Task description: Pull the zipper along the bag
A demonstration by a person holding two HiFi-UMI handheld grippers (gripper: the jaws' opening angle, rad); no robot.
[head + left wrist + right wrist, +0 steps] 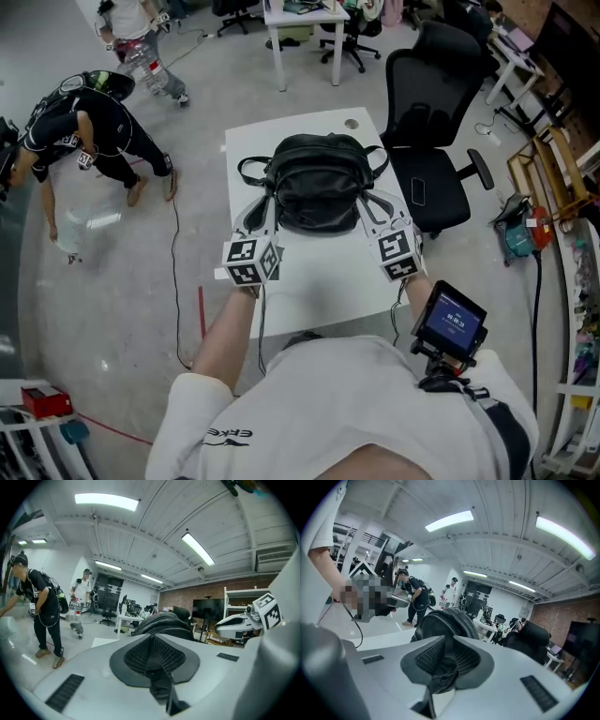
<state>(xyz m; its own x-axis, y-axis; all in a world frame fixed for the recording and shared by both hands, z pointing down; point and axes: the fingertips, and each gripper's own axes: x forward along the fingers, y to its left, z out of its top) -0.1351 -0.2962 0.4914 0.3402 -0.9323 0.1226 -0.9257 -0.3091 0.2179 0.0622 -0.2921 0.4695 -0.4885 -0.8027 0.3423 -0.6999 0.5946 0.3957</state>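
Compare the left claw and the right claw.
The left claw has its jaws together on nothing visible; the right claw pinches a black fabric piece. The left claw sits at the bag's left front, the right claw at its right front. Both point toward the bag.

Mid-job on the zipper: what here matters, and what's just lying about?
In the job: bag; left hand-held gripper; right hand-held gripper, pinching the bag's fabric; table.
Lying about: office chair; red box; floor cable.

A black bag [317, 183] sits on the white table [309, 300].
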